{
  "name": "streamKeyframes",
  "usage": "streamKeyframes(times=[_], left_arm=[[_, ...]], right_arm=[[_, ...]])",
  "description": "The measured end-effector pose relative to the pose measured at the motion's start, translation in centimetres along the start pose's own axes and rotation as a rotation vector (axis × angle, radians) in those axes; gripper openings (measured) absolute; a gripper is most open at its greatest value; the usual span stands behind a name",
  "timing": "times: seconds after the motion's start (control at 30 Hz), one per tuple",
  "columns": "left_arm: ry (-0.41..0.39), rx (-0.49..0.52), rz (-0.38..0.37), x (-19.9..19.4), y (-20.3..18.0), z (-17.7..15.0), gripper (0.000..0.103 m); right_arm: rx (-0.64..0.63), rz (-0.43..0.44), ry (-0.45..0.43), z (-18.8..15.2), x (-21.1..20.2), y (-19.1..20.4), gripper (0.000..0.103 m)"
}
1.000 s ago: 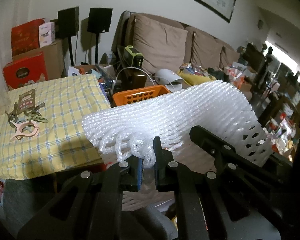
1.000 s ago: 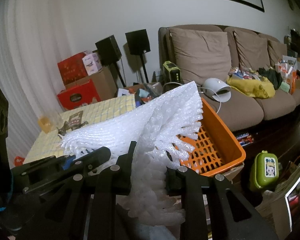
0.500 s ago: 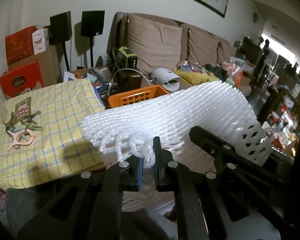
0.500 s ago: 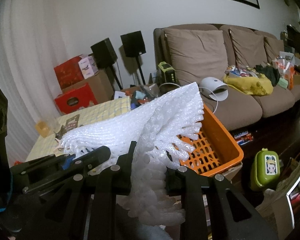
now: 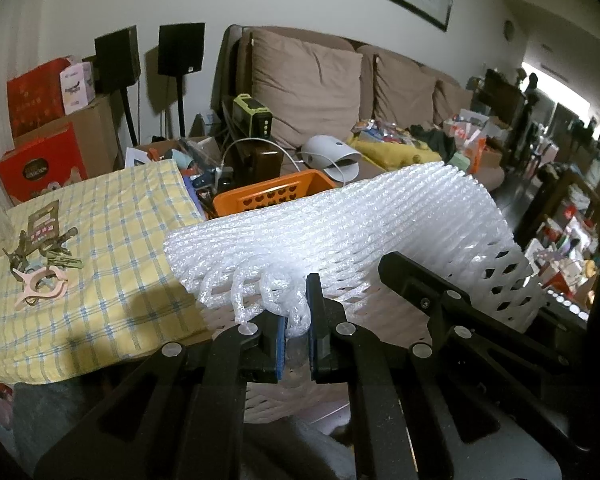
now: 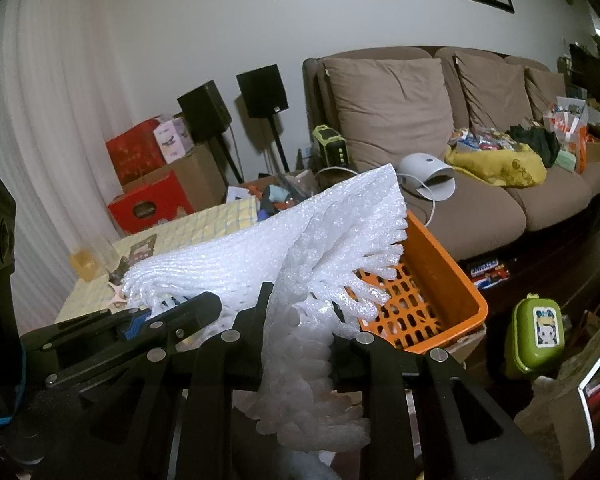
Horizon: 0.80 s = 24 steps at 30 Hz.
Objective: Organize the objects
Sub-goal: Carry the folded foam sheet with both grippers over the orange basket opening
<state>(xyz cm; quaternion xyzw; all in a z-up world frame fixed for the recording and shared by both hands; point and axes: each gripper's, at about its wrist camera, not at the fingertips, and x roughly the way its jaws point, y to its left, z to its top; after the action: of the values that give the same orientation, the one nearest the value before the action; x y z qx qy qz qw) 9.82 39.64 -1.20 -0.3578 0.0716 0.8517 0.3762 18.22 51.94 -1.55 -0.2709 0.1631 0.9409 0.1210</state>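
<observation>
Over on the far left of the left wrist view, a yellow checked cloth point(image 5: 112, 248) covers a table, with a little pile of clips point(image 5: 40, 268) sitting on it, one of them pale pink. Behind that are red boxes point(image 5: 40, 160) and two black speakers point(image 5: 180, 48) on stands.

Moving right, the left gripper point(image 5: 296, 328) is pinched tight on one bunched-up end of a white foam net point(image 5: 340, 232), the stretchy mesh kind used as packing. Blue padding shows on the inside of the left-hand finger. The net stretches away to the right, held up in the air in front of an orange basket point(image 5: 276, 196), and only the basket's back rim peeks over the top of it. The right gripper's arm crosses the lower right of that view.

From the right wrist view, the right gripper point(image 6: 300, 344) is clamped closed on the other end of the foam net, which spills down between the fingers in a thick wad. The left gripper shows up at the lower left there, gripping its end too, so the net hangs between the two. Just right of it sits the orange basket, with its slotted wall and inside visible. Further right is the brown sofa point(image 6: 480, 208) loaded with clutter, and a green lunchbox-looking case point(image 6: 536, 332) on the dark floor.
</observation>
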Motion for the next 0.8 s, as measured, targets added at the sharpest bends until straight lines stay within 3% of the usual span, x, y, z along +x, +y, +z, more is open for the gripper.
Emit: streamKeyframes(times=[0.27, 0.8], left_arm=[[-0.005, 0.013, 0.013, 0.5, -0.6, 0.0, 0.006], [-0.143, 0.076, -0.027, 3.4, -1.8, -1.8, 0.006]], right_arm=[[0.011, 0.014, -0.013, -0.2, 0.5, -0.8, 0.023], [0.003, -0.015, -0.148, -2.8, 1.8, -3.4, 0.023]])
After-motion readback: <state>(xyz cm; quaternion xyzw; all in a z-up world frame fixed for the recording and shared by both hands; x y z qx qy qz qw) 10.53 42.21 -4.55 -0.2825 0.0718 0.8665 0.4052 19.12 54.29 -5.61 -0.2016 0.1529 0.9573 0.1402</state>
